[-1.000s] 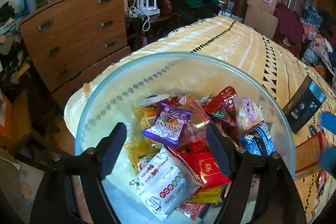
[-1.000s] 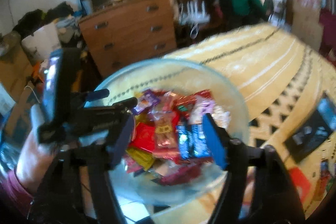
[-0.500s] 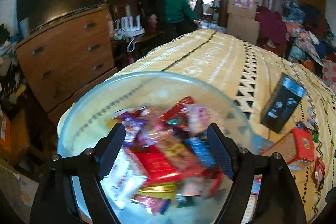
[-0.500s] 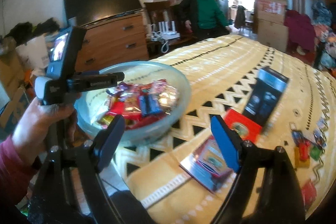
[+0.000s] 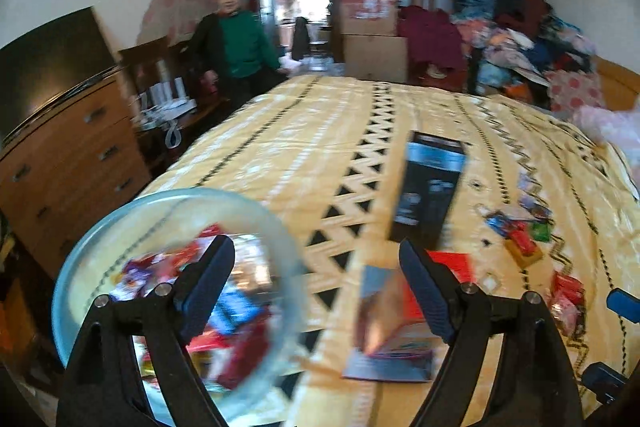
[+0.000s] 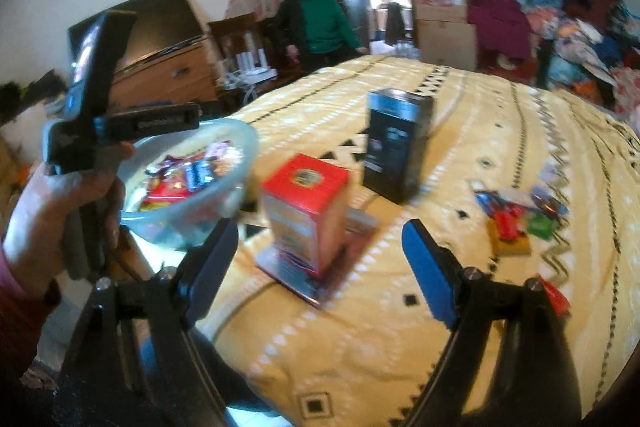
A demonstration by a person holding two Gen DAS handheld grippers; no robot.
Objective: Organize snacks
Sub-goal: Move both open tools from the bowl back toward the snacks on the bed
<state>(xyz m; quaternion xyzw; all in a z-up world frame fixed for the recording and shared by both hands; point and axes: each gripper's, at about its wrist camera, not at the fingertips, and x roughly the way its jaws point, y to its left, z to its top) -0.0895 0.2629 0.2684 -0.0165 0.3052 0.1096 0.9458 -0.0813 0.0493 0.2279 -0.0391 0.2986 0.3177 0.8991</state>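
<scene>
Both grippers empty, jaws wide: right gripper (image 6: 320, 259) hovers before the red box (image 6: 306, 207), left gripper (image 5: 316, 287) beside the bowl (image 6: 236, 163) of snacks left of that box. Black box (image 6: 396, 143) behind it; loose snacks (image 6: 516, 215) to its right. Step looks like reaching; next move probably calls for closing on one loose snack.

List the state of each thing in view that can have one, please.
Left gripper: open, empty.
Right gripper: open, empty.
Glass bowl: upright, holding wrapped snacks.
Red box: upright, closed.
Black box: upright, closed.
Loose snacks: lying on the bedspread.
</scene>
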